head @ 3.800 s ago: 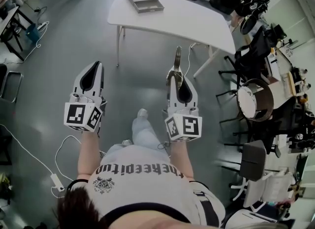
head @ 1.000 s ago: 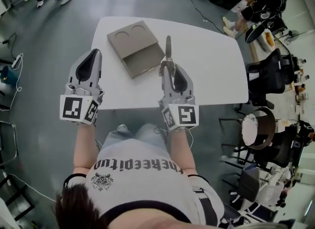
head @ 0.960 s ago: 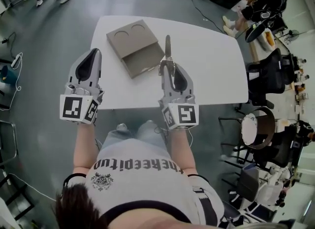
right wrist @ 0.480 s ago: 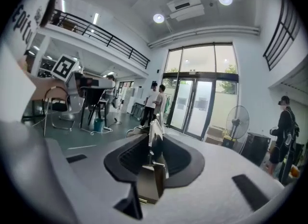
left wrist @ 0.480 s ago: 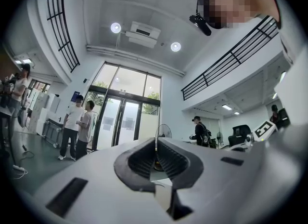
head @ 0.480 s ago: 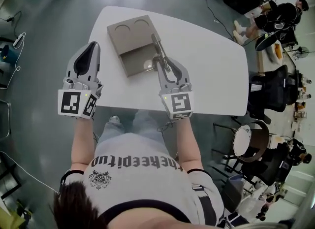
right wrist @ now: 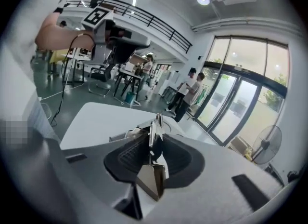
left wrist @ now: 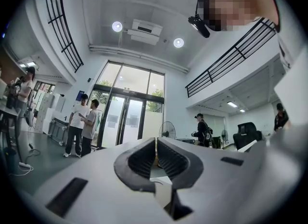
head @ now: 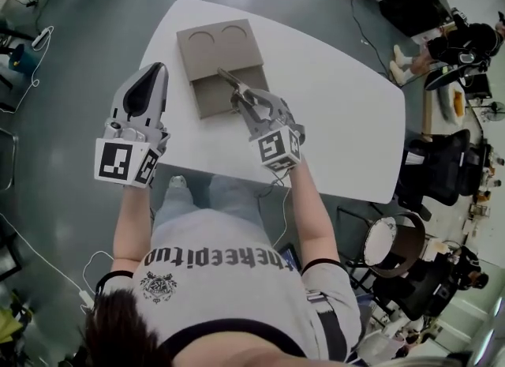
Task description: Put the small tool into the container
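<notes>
A grey container (head: 207, 46) with two round recesses and one rectangular compartment lies on the white table (head: 339, 105). My right gripper (head: 246, 99) is shut on the small metal tool (head: 230, 82). The tool's tip points up and left over the rectangular compartment. In the right gripper view the tool (right wrist: 156, 125) stands on edge between the jaws of the right gripper (right wrist: 154, 143), with the container (right wrist: 126, 135) just beyond. My left gripper (head: 151, 73) hovers at the table's left edge. It is shut with nothing in it, and its left gripper view shows the jaws (left wrist: 156, 153) closed together.
Grey floor surrounds the table, with a cable (head: 31, 235) at the left. Office chairs and a round drum-like object (head: 388, 244) stand to the right. Two people (right wrist: 188, 95) stand near glass doors beyond the table.
My right gripper has swung left and forward with the tool, from the table's near edge to over the container's rectangular compartment. The left gripper has kept its place beside the table.
</notes>
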Demonstrator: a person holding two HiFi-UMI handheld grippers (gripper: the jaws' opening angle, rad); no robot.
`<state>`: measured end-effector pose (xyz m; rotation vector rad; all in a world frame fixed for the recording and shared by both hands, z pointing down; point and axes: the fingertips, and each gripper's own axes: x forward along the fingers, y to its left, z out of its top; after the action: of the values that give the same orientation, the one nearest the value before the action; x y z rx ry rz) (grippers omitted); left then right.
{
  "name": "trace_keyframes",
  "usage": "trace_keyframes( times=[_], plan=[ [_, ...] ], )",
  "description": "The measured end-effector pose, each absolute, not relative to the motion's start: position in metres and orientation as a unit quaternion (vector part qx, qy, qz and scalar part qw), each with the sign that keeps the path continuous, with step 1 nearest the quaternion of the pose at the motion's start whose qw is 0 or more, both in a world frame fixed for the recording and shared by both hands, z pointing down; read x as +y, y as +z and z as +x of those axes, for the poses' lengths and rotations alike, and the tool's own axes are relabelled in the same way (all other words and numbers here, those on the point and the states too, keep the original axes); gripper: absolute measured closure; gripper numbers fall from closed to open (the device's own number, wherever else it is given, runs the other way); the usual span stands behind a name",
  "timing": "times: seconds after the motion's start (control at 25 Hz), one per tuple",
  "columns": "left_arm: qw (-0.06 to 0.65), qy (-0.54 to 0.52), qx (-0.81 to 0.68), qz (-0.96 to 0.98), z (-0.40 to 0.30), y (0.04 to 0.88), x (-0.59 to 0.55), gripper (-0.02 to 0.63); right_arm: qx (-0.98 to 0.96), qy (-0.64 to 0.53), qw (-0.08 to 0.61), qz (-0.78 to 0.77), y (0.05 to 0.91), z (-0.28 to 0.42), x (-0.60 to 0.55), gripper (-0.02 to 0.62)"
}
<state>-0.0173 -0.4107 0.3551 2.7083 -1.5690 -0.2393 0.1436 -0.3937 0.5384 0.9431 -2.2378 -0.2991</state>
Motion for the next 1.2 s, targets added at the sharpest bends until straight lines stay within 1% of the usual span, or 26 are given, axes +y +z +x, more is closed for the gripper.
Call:
trace_keyframes(
  times=[0.28,0.52,0.76,1.2],
  plan=[
    [-0.002,-0.071,-0.520,0.852,-0.013,0.356,-0.410,0.592,-0.851,-0.164,0.427,0.259,0.587,0.143,-0.399,0.505],
    [0.000,-0.064,-0.538,0.840,-0.014,0.360,-0.408,0.592,-0.839,-0.186,0.473,0.193,0.620,0.142,-0.408,0.505],
    [-0.003,-0.057,-0.561,0.826,-0.023,0.360,-0.404,0.592,-0.827,-0.196,0.502,0.162,0.641,0.140,-0.420,0.506],
    [-0.004,-0.049,-0.594,0.803,-0.041,0.361,-0.396,0.592,-0.811,-0.188,0.525,0.178,0.663,0.139,-0.441,0.506]
  ],
)
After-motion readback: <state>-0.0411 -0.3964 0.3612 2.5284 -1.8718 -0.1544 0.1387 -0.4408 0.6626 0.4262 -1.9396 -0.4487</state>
